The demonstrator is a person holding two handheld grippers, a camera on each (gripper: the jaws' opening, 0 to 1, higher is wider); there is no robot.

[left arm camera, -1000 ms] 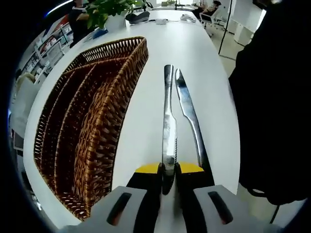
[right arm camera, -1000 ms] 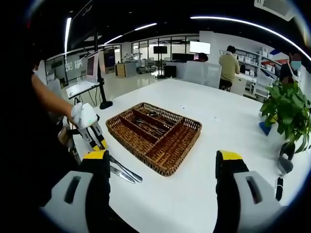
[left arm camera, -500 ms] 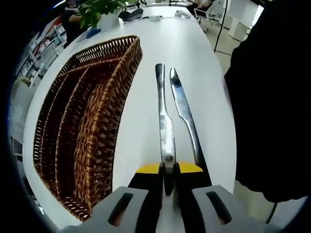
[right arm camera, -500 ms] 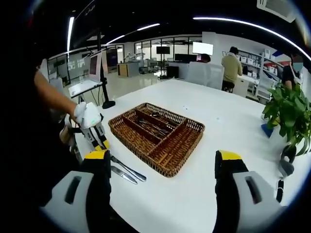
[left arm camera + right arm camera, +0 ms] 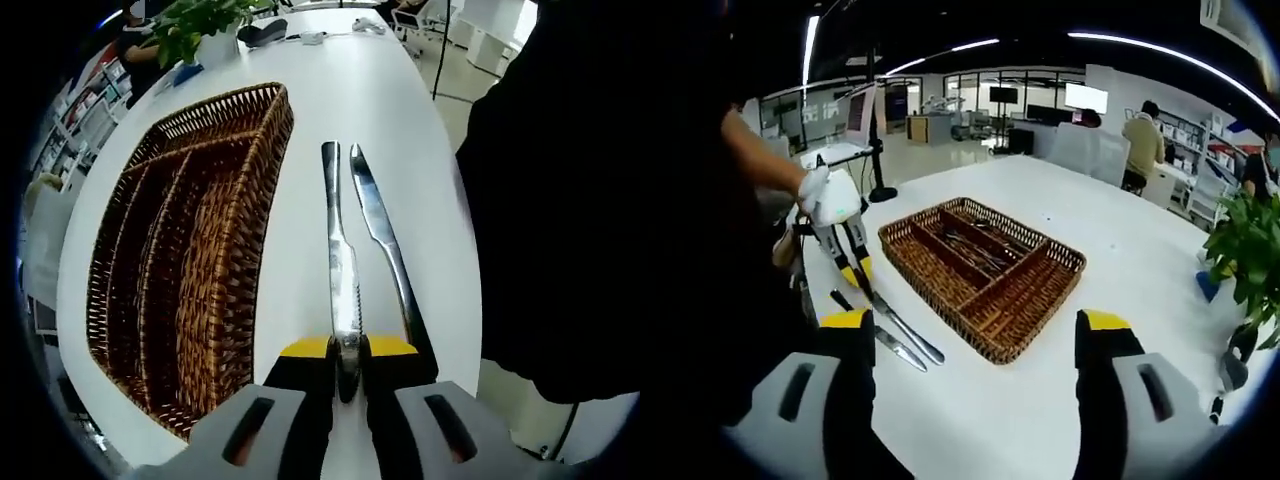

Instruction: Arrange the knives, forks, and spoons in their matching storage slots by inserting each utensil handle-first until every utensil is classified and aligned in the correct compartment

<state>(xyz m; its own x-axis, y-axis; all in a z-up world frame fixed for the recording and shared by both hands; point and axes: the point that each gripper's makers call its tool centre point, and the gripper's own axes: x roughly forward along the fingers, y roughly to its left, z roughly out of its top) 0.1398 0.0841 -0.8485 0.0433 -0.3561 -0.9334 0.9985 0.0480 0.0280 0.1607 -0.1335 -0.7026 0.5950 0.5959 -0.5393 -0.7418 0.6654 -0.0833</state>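
Observation:
My left gripper (image 5: 346, 352) is shut on a silver table knife (image 5: 340, 250), gripping it near the serrated part while the rest points away over the white table (image 5: 385, 85). A second knife (image 5: 382, 230) with a dark handle lies flat just right of it. The brown wicker tray (image 5: 250, 220) with long slots sits to the left. In the right gripper view, the left gripper (image 5: 862, 282) holds its knife (image 5: 908, 338) beside the lying knife (image 5: 885, 340), close to the tray (image 5: 940, 298). Some cutlery (image 5: 978, 252) lies in a middle slot. My right gripper (image 5: 975, 332) hangs open with nothing in it.
A person's gloved hand (image 5: 825, 195) and dark clothing (image 5: 560, 200) stand at the table's near side. A potted plant (image 5: 1252, 240) sits at the far right end, and small items (image 5: 300, 35) lie beyond the tray. People (image 5: 1145, 140) work in the background.
The left gripper keeps its hold on the knife. Both views have shifted a little, and the tray now sits slightly closer to the held knife in the left gripper view.

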